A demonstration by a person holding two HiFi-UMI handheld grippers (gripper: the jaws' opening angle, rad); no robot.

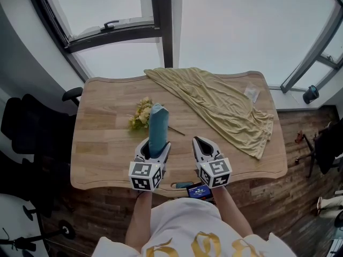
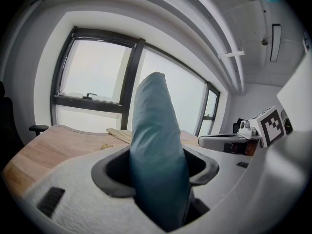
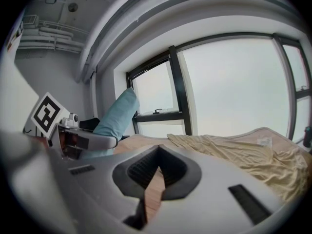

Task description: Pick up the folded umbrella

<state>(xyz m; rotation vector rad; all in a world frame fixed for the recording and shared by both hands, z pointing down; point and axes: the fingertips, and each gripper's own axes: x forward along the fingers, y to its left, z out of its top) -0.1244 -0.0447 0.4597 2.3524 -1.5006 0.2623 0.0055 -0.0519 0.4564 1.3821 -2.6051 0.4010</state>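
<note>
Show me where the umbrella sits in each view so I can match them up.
Head view: umbrella just left of centre, standing in the left gripper.
Left gripper view: umbrella dead centre, between the jaws, pointing up.
Right gripper view: umbrella left of centre, slanting up in front of the window.
Shared landmark: the yellow cloth, small at left centre, wide at lower right.
</note>
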